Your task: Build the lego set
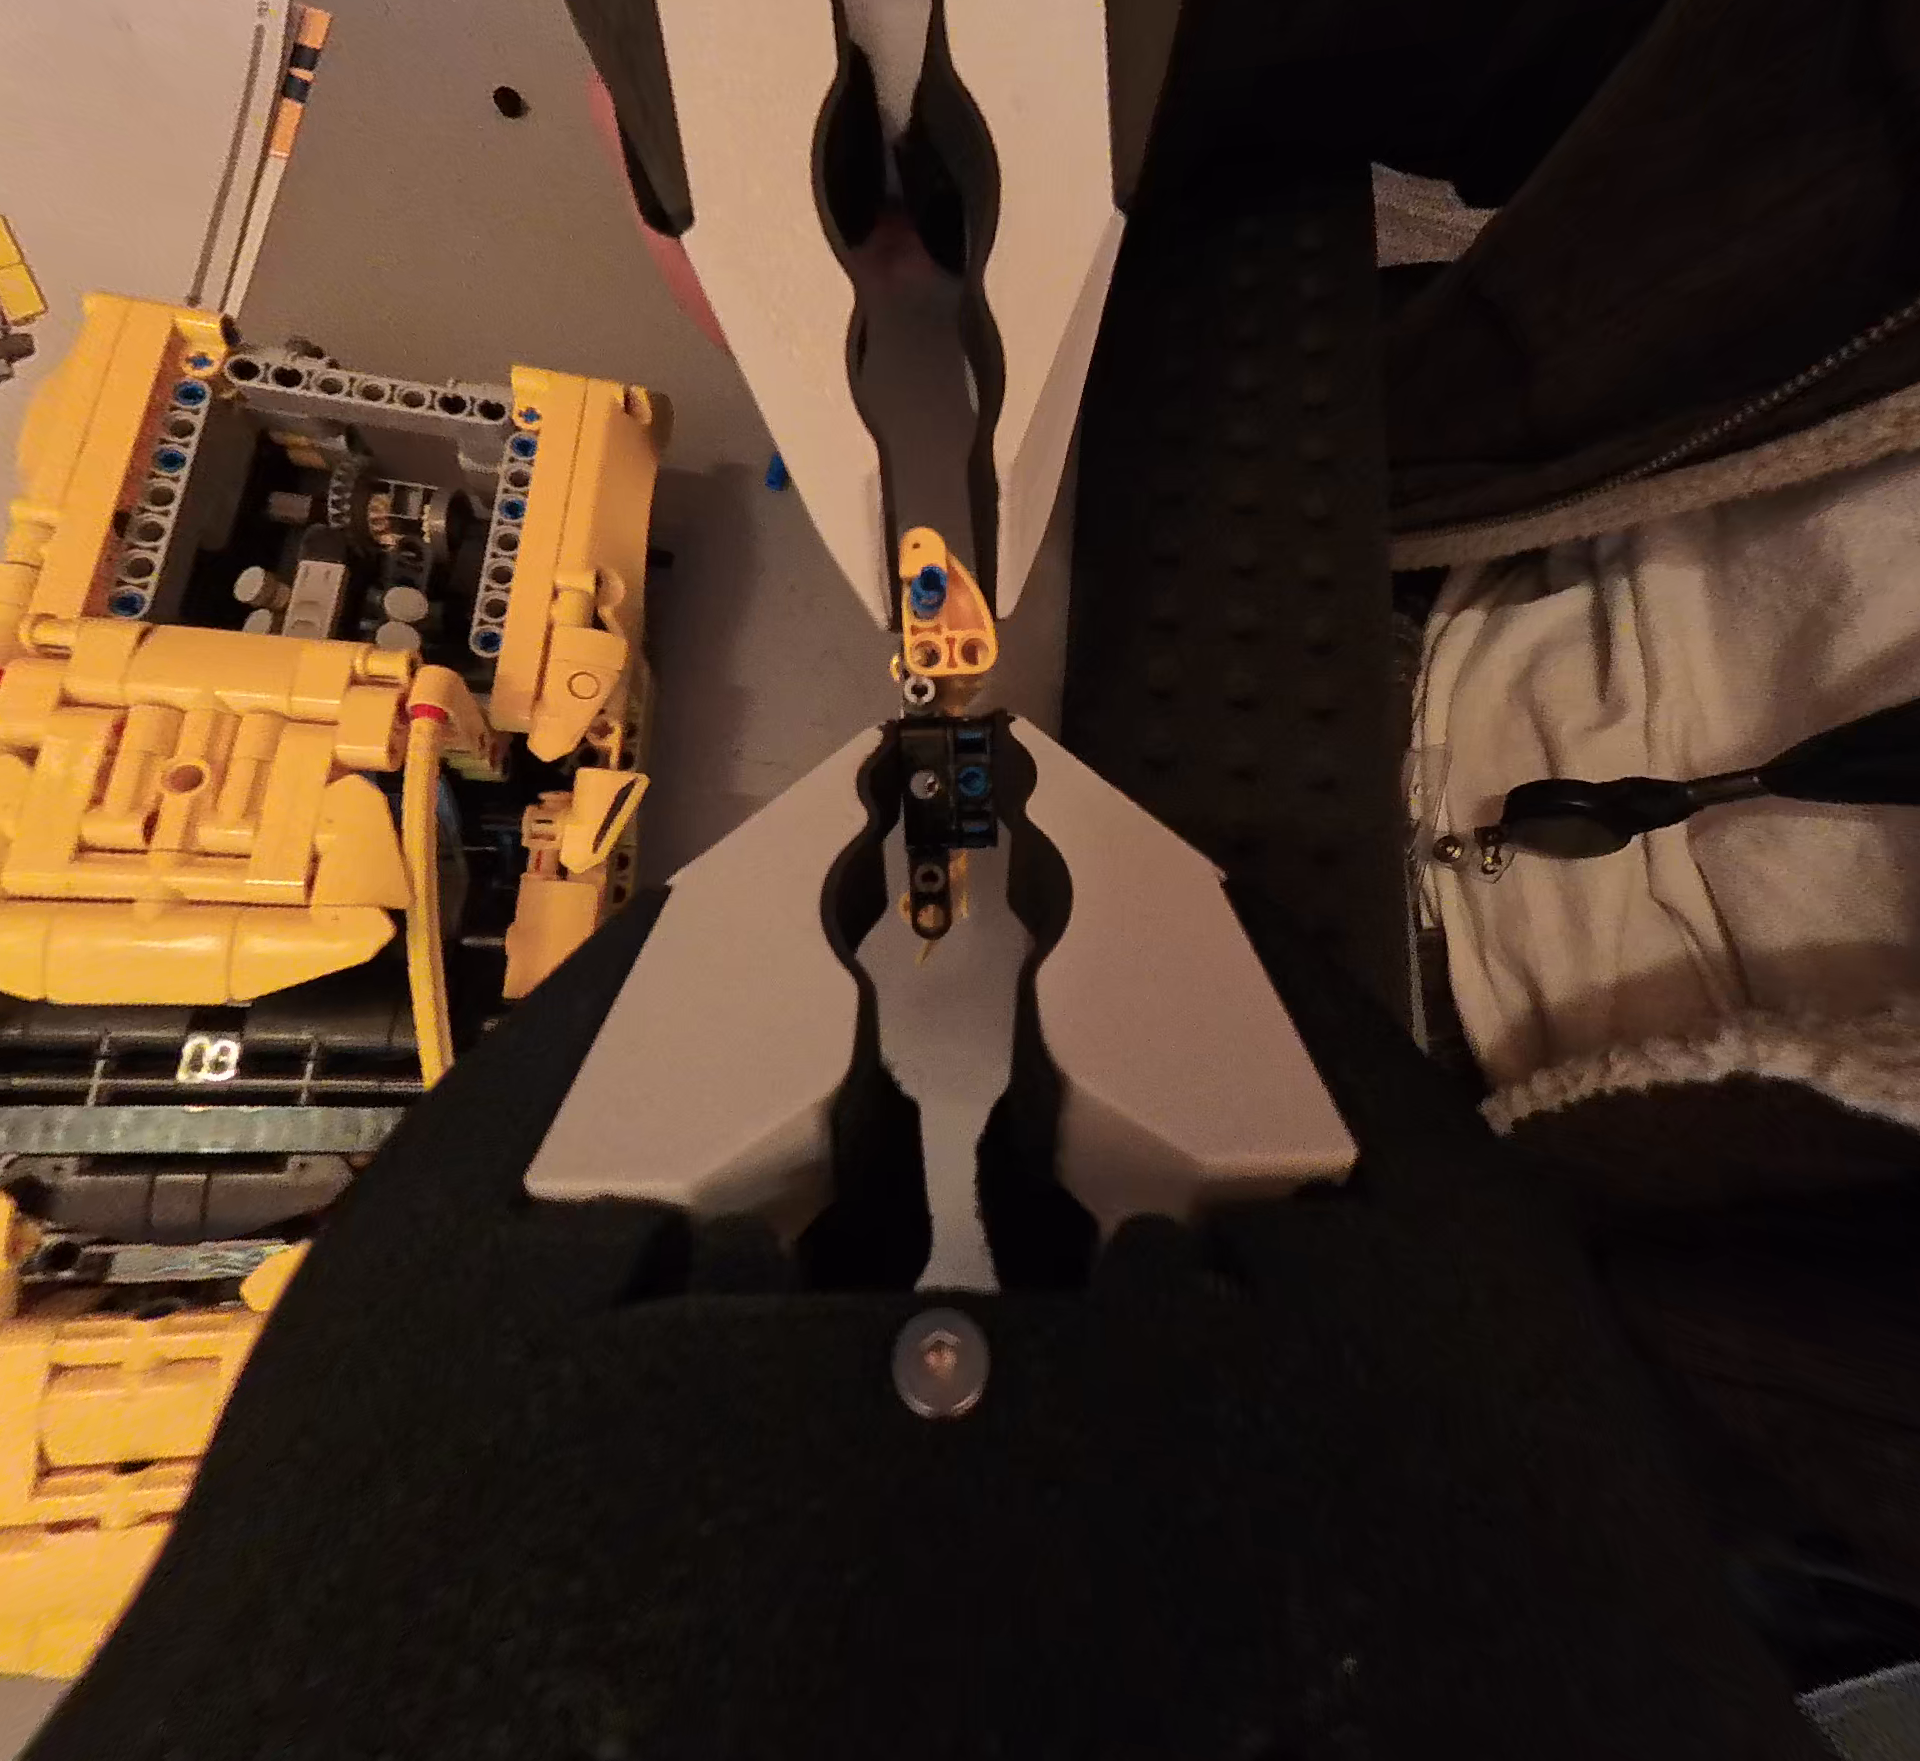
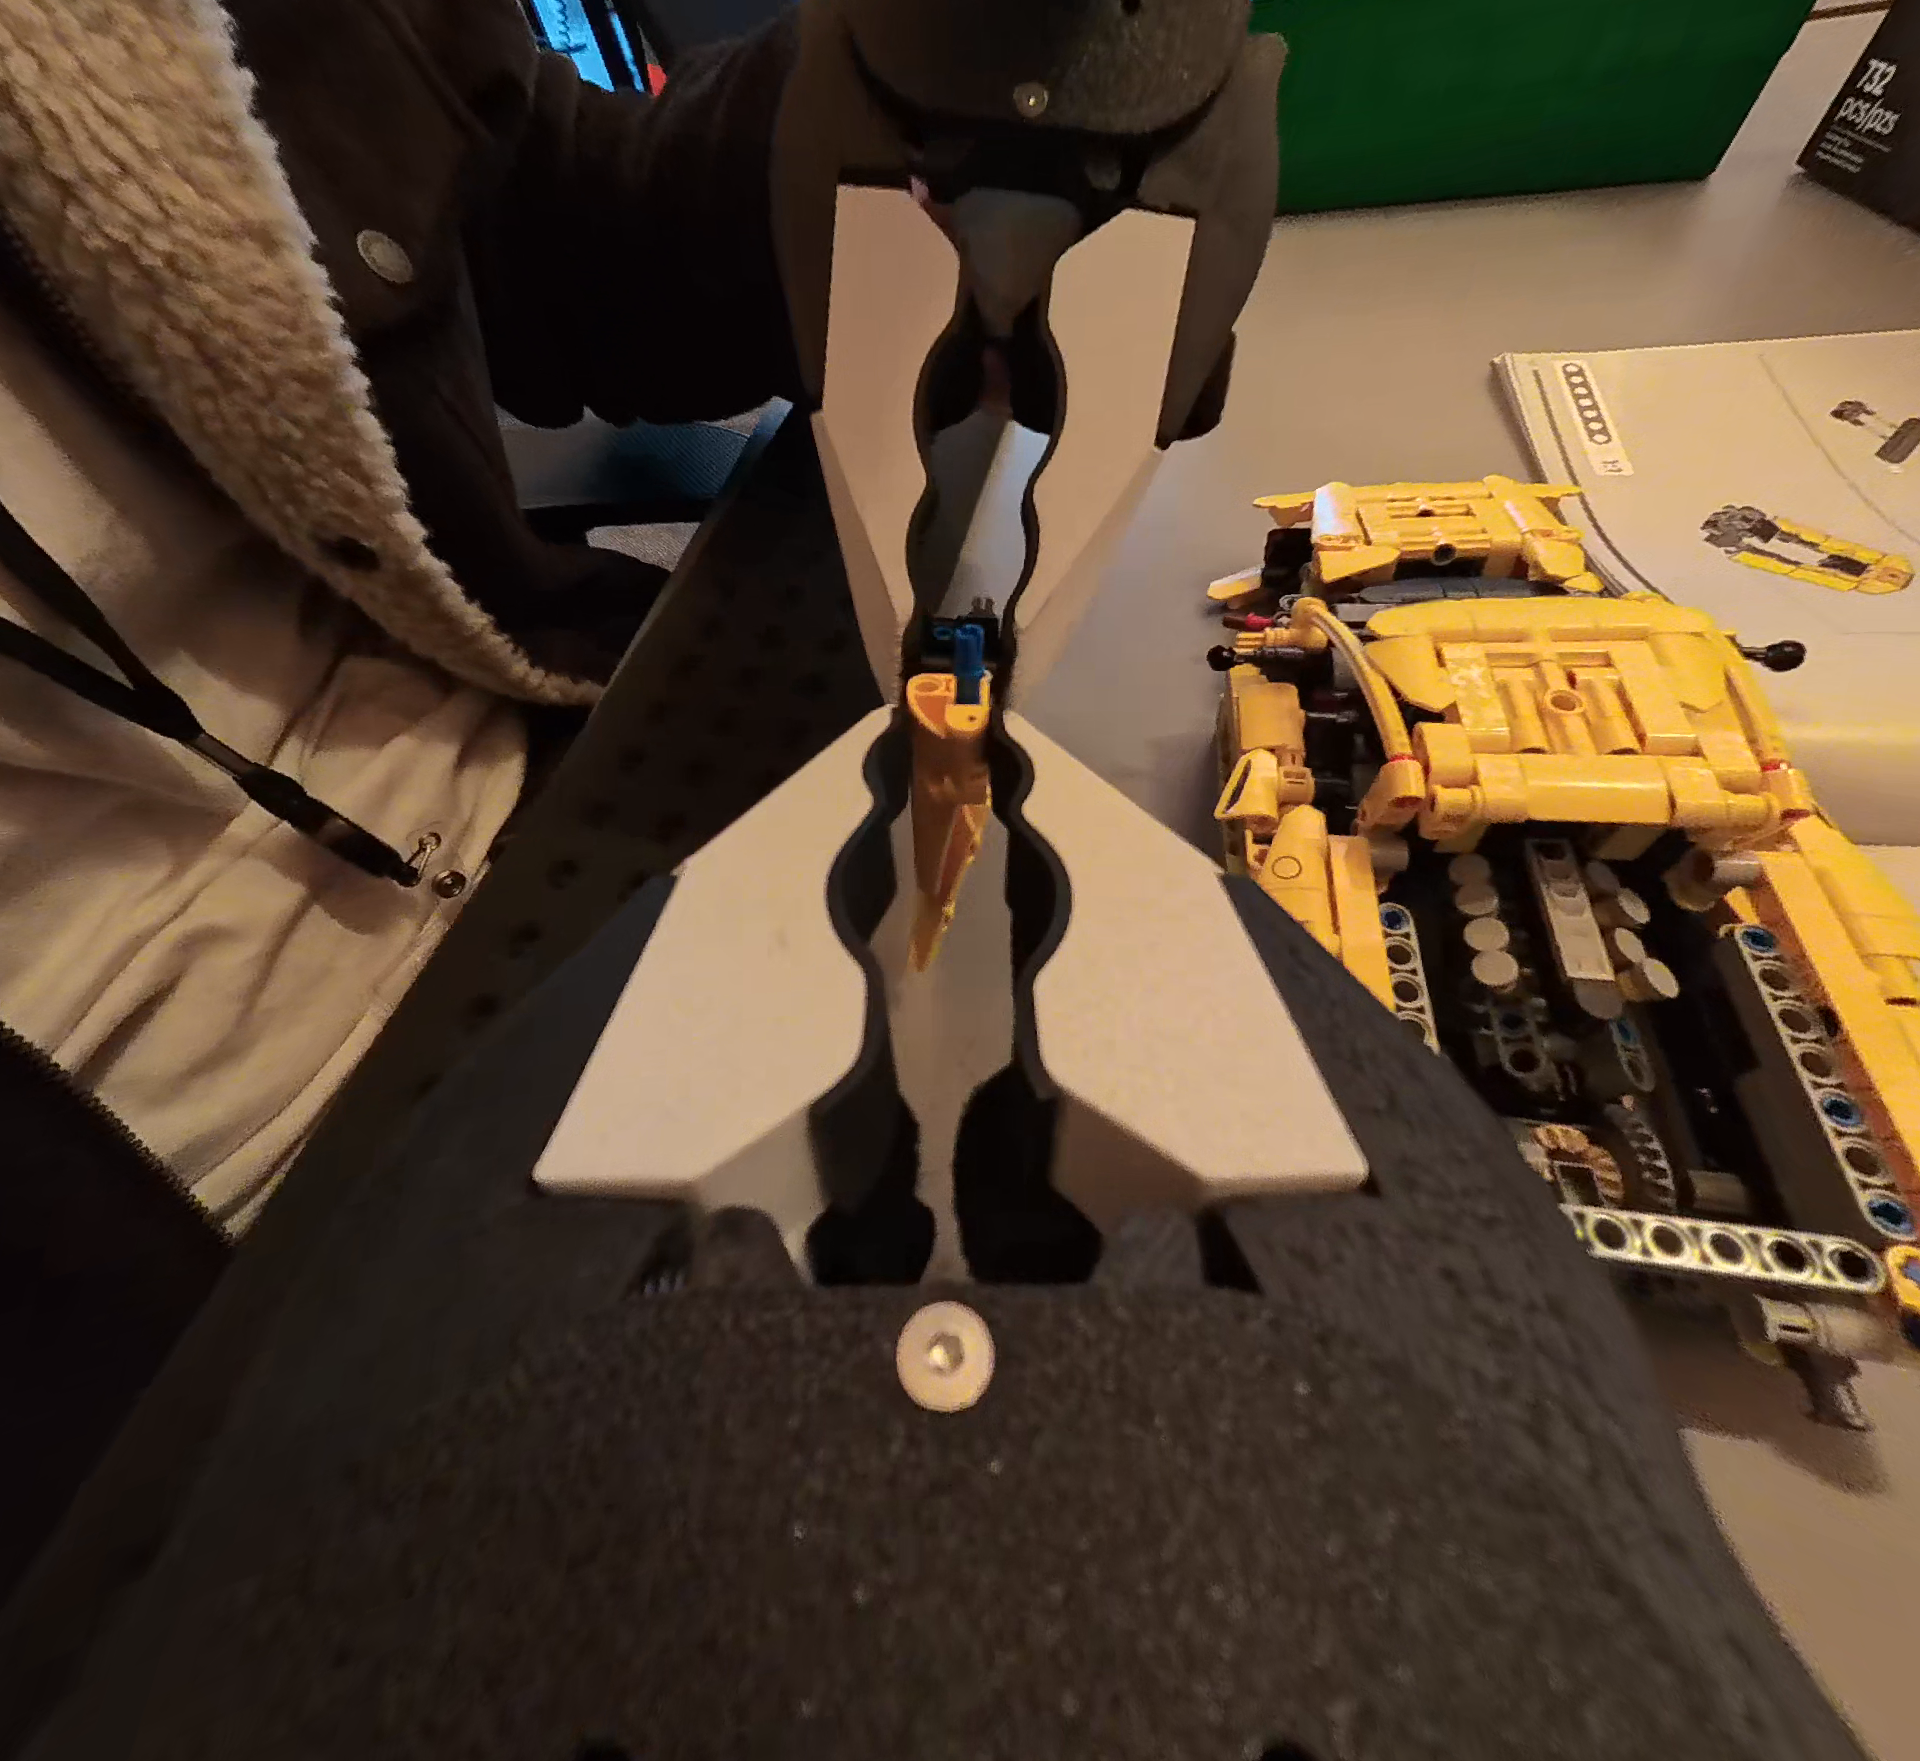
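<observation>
left gripper (image 1: 948,776) jaws clamp black piece (image 1: 948,802); right gripper (image 2: 951,745) jaws clamp yellow piece (image 2: 948,818)

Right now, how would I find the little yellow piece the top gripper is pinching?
Start at the big yellow lego vehicle on the grey table, then look right to where two grippers meet tip to tip. The small yellow panel sits between the upper pair of white fingers. Unlike the black connector block right below, it is curved, with a blue pin.
</observation>
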